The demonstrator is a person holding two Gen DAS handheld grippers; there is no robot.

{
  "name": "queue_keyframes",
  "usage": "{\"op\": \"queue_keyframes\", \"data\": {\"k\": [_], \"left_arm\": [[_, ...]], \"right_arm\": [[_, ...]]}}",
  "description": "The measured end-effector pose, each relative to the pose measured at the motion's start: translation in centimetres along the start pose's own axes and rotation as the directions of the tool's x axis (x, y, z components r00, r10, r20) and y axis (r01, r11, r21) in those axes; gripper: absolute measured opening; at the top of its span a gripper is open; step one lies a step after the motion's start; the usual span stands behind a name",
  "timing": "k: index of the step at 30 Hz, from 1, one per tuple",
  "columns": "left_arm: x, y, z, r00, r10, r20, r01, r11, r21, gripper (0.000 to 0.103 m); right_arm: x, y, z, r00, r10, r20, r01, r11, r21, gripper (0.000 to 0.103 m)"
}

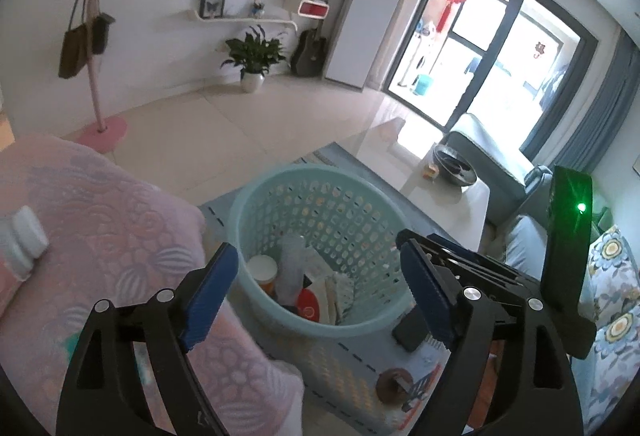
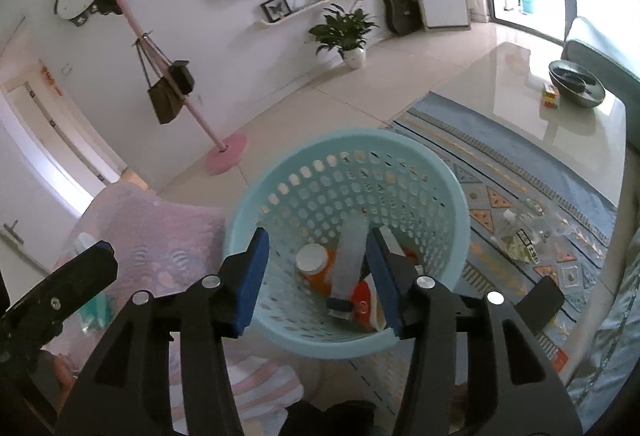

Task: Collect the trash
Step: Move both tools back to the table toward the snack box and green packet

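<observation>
A light blue perforated basket (image 1: 352, 211) (image 2: 400, 171) stands on the rug and holds an orange bottle with a white cap (image 2: 316, 264), a grey strip-like item (image 2: 348, 256), a red packet (image 2: 362, 302) and other trash. My left gripper (image 1: 316, 296) is open and empty above the basket's near rim. My right gripper (image 2: 316, 276) is open and empty over the basket's mouth. A white plastic bottle (image 1: 22, 240) lies on the pink blanket at left. A crumpled clear plastic bag (image 2: 524, 236) lies on the rug to the right.
A pink blanket-covered seat (image 1: 100, 236) is to the left of the basket. A glossy coffee table (image 2: 560, 103) holds a dark bowl (image 2: 576, 83). A brown disc (image 1: 394, 384) and a black phone-like item (image 1: 410, 332) lie on the rug. A sofa (image 1: 612, 296) is at right.
</observation>
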State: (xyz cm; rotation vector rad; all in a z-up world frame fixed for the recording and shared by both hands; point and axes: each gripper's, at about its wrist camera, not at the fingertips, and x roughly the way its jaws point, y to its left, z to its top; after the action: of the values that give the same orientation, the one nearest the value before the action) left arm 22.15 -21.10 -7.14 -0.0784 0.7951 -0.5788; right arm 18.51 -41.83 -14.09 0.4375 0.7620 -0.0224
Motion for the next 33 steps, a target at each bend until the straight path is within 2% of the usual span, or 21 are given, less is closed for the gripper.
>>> {"op": "queue_keyframes", "data": {"k": [5,10,19,24,29,33], "left_arm": [[-3.6,0.3,-0.7,0.998,0.025,0.057,-0.026,1.0,0.009,0.084],[-7.7,1.5,-1.6,0.991,0.059,0.121,-0.057,0.998,-0.013,0.087],[-13.8,5.5,-4.9,0.972,0.158,0.174,-0.138,0.983,-0.121,0.087],[-16.4,8.6,-7.7,0.957,0.244,0.159,-0.211,0.957,-0.197,0.087],[-18.5,10.6,-11.5,0.932,0.344,0.111,-0.312,0.92,-0.238,0.087],[-19.4,11.7,-14.2,0.923,0.381,0.059,-0.354,0.897,-0.265,0.087]], "right_arm": [[-1.2,3.0,-0.4,0.999,0.032,0.017,-0.031,0.998,-0.048,0.056],[-2.4,6.6,-1.1,0.997,0.075,0.028,-0.072,0.991,-0.109,0.059],[-3.3,12.9,-3.2,0.99,0.14,0.004,-0.136,0.965,-0.224,0.064],[-3.0,15.5,-4.4,0.987,0.156,-0.024,-0.157,0.95,-0.269,0.065],[-1.7,17.9,-6.0,0.984,0.164,-0.072,-0.178,0.934,-0.31,0.065],[-0.1,20.0,-7.6,0.981,0.154,-0.116,-0.185,0.917,-0.353,0.065]]}}
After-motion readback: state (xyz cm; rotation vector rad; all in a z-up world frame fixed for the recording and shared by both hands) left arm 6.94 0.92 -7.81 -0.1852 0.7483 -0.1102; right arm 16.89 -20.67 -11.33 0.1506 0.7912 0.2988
